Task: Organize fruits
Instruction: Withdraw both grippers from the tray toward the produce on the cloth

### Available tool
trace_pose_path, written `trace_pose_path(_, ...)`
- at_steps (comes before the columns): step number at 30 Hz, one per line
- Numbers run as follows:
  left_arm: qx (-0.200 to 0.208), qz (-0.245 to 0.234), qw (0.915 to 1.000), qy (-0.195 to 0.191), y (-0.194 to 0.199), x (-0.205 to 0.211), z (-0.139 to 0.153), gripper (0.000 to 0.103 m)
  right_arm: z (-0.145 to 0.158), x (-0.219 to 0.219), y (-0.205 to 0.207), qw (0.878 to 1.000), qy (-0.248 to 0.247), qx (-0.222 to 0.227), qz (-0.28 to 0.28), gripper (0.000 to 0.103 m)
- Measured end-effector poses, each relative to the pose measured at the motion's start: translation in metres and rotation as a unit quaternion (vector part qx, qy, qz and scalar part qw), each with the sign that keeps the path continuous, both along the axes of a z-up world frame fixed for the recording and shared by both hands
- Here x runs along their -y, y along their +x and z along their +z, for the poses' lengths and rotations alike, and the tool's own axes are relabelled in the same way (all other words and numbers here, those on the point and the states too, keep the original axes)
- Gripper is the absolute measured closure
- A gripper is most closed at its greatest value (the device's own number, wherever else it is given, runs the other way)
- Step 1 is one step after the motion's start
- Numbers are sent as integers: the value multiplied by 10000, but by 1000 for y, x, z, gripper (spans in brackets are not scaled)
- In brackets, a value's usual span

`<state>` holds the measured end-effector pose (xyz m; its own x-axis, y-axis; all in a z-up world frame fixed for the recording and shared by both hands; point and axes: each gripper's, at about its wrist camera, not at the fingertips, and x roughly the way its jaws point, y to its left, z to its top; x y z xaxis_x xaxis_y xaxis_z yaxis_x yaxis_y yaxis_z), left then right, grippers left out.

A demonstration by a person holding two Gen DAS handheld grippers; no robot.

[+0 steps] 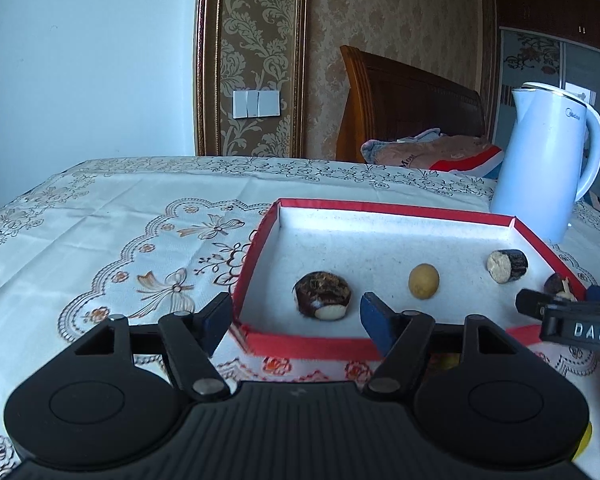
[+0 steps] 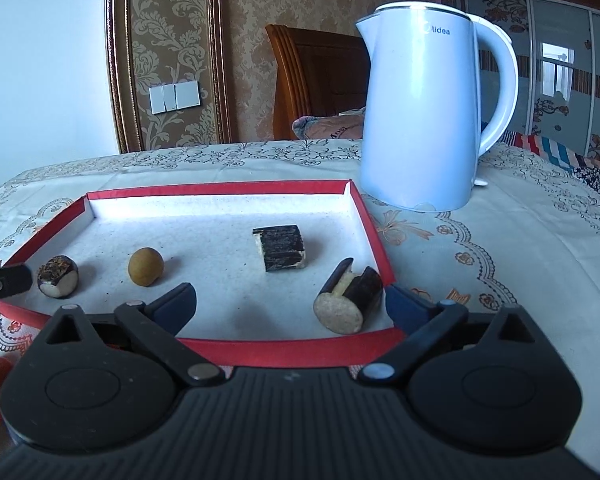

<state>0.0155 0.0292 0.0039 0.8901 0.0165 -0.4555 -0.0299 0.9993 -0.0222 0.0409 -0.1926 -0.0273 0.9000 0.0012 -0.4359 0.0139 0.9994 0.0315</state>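
Leftmost in the shallow red-rimmed white cardboard tray point(image 2: 370, 224): a squat dark-skinned water chestnut with a pale cut base point(image 2: 58, 277), resting near the left wall. Directly ahead of the left gripper point(image 1: 296, 320), almost centred between its blue-padded fingers point(image 1: 374, 316). Left jaws spread wide, holding nothing; left finger outside the tray wall, right finger over the tray floor.

Next rightward: a small round tan longan-like fruit point(image 2: 145, 267), apart from the chestnut, lying forward and right of the left gripper.

Further right: a short dark-barked sugarcane section with pale cut ends point(image 2: 280, 248), long axis roughly crosswise to the right wrist view, well ahead of the jaws.

Rightmost, in the near right corner: a split dark-skinned sugarcane piece with a round pale cut face point(image 2: 348, 300), long axis running away and to the right. Just ahead of the right gripper point(image 2: 292, 308), nearer its right finger. Right jaws also wide and empty, straddling the near rim.

Beyond the tray on the embroidered cream tablecloth point(image 2: 500, 240): a tall white electric kettle point(image 2: 424, 112).

Likely nearest pick: split cane for the right, chestnut for the left.
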Motion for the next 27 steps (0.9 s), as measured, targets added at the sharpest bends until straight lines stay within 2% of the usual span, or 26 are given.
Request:
trace_pose_path(7, 129, -128, 9997, -155, -32, -13, -1, 28, 3, 1, -19, 9998, 65, 193, 2, 0)
trace_pose_path(13, 165, -173, 9991, -358, -44, -26, -1, 28, 3, 17, -30, 9987, 462, 198, -117, 0)
trace_pose_path(16, 223, -225, 9991, -275, -50, -23, -1, 28, 3, 23, -32, 9979, 605, 163, -170, 0)
trace_pose_path(20, 150, -238, 9994, -220, -47, -21, -2, 28, 1, 23, -30, 9981, 584, 74, -162, 0)
trace_pose_path(27, -18, -119, 9988, -469, -43, -30, -4, 28, -1, 33, -44, 9965, 814, -96, -148, 0)
